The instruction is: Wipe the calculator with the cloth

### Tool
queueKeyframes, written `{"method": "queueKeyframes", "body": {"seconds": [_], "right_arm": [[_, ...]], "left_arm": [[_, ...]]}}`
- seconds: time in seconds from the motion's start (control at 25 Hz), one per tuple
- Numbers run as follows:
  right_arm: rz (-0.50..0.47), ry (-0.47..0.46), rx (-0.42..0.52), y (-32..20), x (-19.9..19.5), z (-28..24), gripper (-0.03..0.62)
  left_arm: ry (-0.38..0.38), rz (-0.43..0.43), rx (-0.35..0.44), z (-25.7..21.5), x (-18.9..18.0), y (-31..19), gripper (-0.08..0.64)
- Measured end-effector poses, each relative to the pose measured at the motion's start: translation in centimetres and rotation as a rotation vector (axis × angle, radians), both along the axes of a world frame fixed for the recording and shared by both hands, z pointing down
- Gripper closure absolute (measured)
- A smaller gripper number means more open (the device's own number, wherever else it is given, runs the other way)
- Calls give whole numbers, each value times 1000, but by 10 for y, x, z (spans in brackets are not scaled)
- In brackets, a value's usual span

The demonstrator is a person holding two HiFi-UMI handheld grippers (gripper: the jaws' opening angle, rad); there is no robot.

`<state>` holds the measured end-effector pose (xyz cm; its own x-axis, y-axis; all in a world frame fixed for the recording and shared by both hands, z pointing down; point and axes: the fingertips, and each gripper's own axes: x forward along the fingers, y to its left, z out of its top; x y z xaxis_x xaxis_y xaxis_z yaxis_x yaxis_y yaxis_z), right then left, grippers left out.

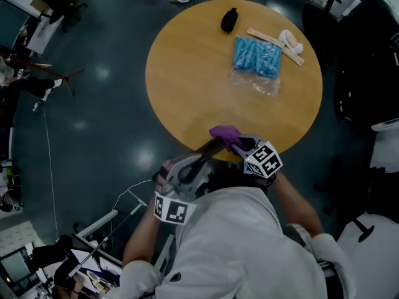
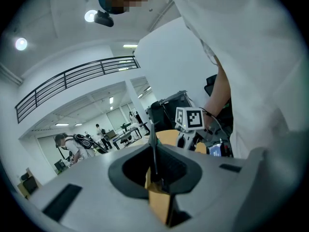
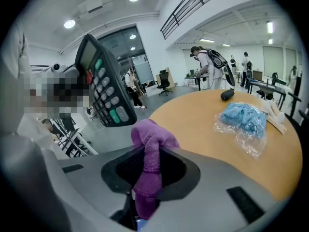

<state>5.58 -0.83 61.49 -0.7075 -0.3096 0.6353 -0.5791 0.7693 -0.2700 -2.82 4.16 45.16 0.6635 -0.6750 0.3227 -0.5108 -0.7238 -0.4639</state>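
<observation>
1. The left gripper [image 2: 155, 175] had its jaws drawn in narrow and clamped on the calculator [image 3: 103, 88]. In the left gripper view it showed edge-on between the tan pads.
2. The calculator was held in the air off the table [image 1: 187, 86], tilted with the display end up and the key face turned toward the right gripper [image 3: 145, 187].
3. The right gripper's jaws pinched the purple cloth [image 3: 149, 144], and a wad of it stood out past the jaw tips.
4. In the head view both grippers sat at the table's 6 o'clock edge. In the right gripper view the calculator lay at 11 o'clock from the cloth wad, near it; contact could not be confirmed.
5. A bag of blue items [image 1: 257, 58] lay at 1 o'clock from the table centre and a black object [image 1: 229, 18] at 12 o'clock. Both were well apart from the work.
6. Judged step: the approach, with the cloth lined up on the key face and the wipe not yet begun.
7. The next move calls for pressing the wad onto the keys and stroking along the length. The pressure should be light, as the edge grip could let the calculator pivot.
</observation>
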Motion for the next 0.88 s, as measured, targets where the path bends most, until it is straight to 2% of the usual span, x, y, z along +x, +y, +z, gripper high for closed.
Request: {"method": "queueKeyframes", "body": {"seconds": [0.12,0.2,0.32,0.44,0.52,0.64,0.76,0.88], "right_arm": [[27,-6,25,-11,18,-11,511],[2,-46,102,-23,28,-49,511],[-175,-127,273,-22,22,-133,511],[-419,-135,386,5,-5,-197,511],[-550,-130,404,27,-23,-216,511],[-690,-116,408,50,-40,-219,511],[-755,-79,383,60,-44,-205,511],[-763,-62,353,62,-44,-197,511]], "left_arm": [[-120,65,69,11,-1,3,514],[-209,135,136,15,-1,6,514],[-296,238,208,18,-1,7,514],[-348,314,262,16,2,8,514],[-375,358,301,13,8,11,514],[-379,418,348,4,20,19,514],[-368,453,395,-6,30,29,514],[-392,482,441,-12,35,35,514]]}}
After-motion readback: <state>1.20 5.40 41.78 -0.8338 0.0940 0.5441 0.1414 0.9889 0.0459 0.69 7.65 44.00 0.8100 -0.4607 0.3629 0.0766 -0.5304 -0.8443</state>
